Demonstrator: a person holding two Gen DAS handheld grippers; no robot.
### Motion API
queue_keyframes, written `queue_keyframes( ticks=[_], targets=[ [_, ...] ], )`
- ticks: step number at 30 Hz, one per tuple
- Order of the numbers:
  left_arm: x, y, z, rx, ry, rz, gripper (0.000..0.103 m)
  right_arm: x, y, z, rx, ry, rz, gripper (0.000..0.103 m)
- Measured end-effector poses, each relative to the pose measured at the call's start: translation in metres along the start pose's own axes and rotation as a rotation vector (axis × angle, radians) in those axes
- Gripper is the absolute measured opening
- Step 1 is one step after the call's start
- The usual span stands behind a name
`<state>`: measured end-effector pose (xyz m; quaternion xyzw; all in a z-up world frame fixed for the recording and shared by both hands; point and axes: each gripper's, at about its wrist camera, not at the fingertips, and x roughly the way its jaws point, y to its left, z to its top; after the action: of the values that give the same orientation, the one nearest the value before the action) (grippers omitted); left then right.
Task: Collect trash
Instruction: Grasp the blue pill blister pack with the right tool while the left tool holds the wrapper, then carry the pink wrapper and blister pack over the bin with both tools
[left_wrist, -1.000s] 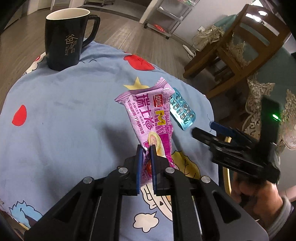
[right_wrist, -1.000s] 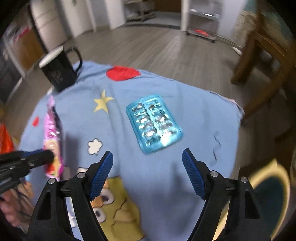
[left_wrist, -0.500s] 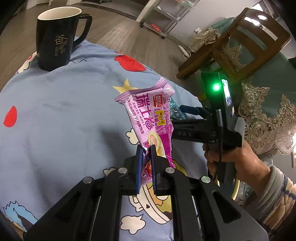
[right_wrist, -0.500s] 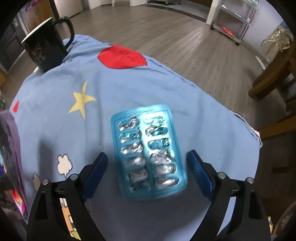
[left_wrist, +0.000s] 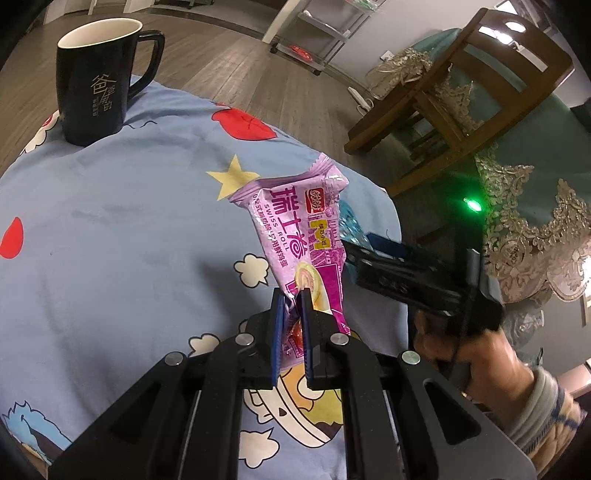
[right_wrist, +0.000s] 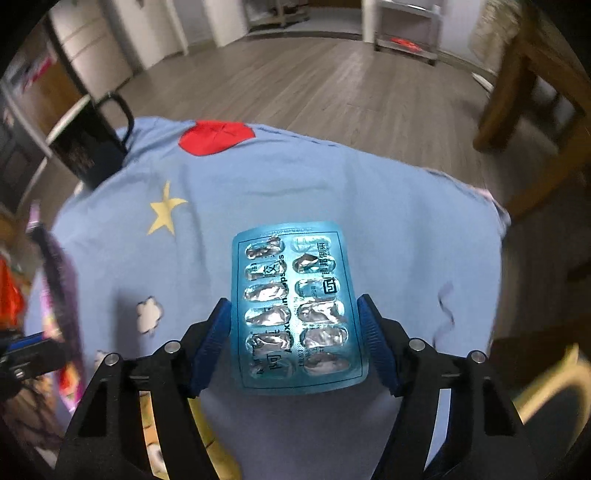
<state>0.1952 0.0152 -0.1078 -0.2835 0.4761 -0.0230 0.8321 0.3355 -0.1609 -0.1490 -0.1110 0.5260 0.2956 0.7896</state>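
Observation:
My left gripper (left_wrist: 293, 299) is shut on the lower end of a purple Swiss-roll wrapper (left_wrist: 299, 229) and holds it upright above the blue cartoon tablecloth (left_wrist: 110, 229). My right gripper (right_wrist: 295, 325) has its blue pads on both long edges of a blue empty pill blister pack (right_wrist: 297, 306), which looks held just above the cloth (right_wrist: 295, 192). The right gripper also shows in the left wrist view (left_wrist: 373, 247), to the right of the wrapper, with a bit of the blister pack (left_wrist: 347, 221) showing behind it.
A black mug (left_wrist: 96, 74) stands at the table's far left; it also shows in the right wrist view (right_wrist: 88, 147). A wooden chair (left_wrist: 461, 85) and a lace-covered green table (left_wrist: 535, 184) stand to the right. A yellow-rimmed bin (right_wrist: 546, 391) sits below the table's right edge.
My right gripper has moved in over the blister pack and closed its fingers onto the pack's sides. My left gripper still holds the wrapper, a little higher.

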Motion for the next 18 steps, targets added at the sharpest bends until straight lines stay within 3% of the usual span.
queue_keyframes(
  ticks=[5, 18],
  targets=[
    [0.000, -0.003, 0.000, 0.008, 0.000, -0.004, 0.008, -0.039, 0.003, -0.026, 0.081, -0.071, 0.035, 0.070],
    [0.000, -0.021, -0.007, 0.066, 0.001, -0.001, 0.008, -0.137, 0.007, -0.088, 0.253, -0.240, 0.009, 0.070]
  ],
)
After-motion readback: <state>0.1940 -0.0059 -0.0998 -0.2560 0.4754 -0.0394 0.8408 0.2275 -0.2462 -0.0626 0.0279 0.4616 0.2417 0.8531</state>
